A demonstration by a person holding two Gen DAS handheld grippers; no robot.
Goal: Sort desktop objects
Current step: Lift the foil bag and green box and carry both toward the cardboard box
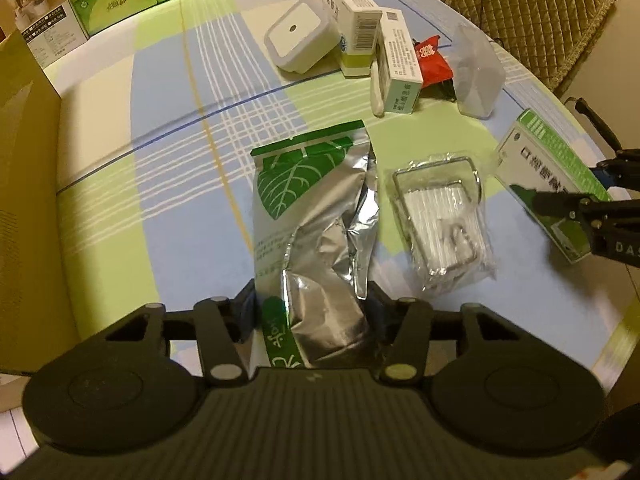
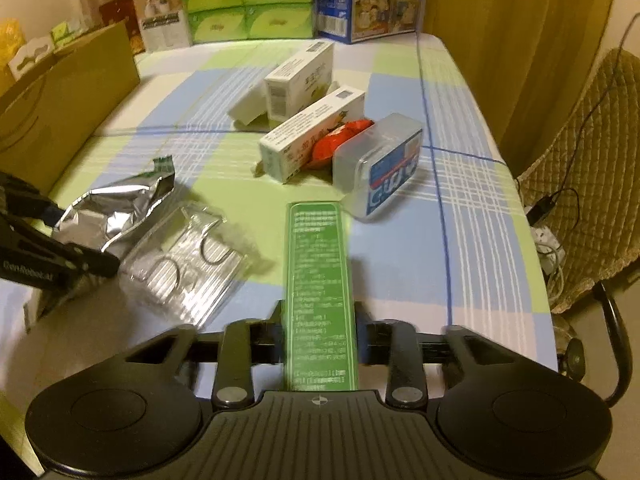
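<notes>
A crumpled silver foil bag with a green leaf print lies on the checked tablecloth, and my left gripper is shut on its near end. The right wrist view shows the same bag with the left gripper clamped on it. My right gripper is shut on a long green box covered in printed text, held just above the cloth. That box also shows at the right edge of the left wrist view, in the right gripper.
A clear plastic pack of metal rings lies between the two grippers. Further back sit a white square case, two medicine boxes, a red packet and a clear case. A cardboard box stands left, a padded chair right.
</notes>
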